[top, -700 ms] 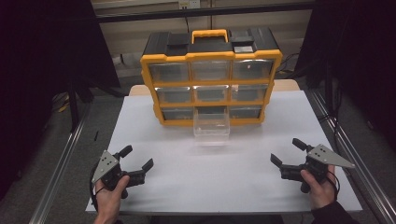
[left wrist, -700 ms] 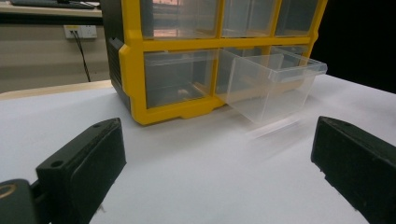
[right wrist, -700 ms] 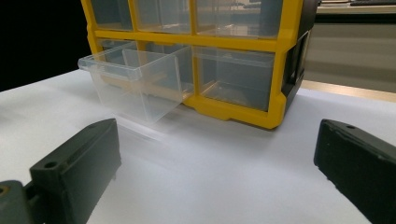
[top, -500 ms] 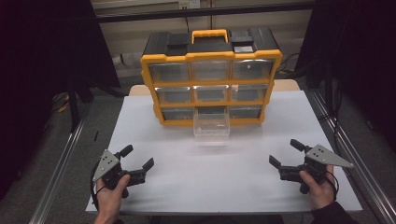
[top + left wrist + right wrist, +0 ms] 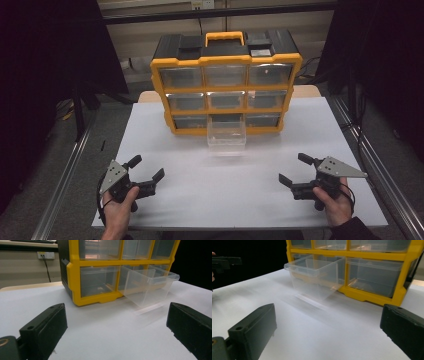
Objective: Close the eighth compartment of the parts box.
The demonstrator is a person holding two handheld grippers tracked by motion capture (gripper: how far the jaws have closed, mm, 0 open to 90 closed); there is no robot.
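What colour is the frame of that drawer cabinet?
Yellow-orange, with a black top; the cabinet frame shows best in the high view.

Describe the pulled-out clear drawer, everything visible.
The clear drawer is see-through plastic, box-shaped with a flared rim and a lip along its front. It sticks halfway out of the bottom middle slot of the yellow organizer, upright, its front over the white table. It looks empty. No tool touches it.

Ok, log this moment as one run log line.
left gripper: open, empty | right gripper: open, empty | bottom middle drawer: pulled out of organizer | both grippers apart from it
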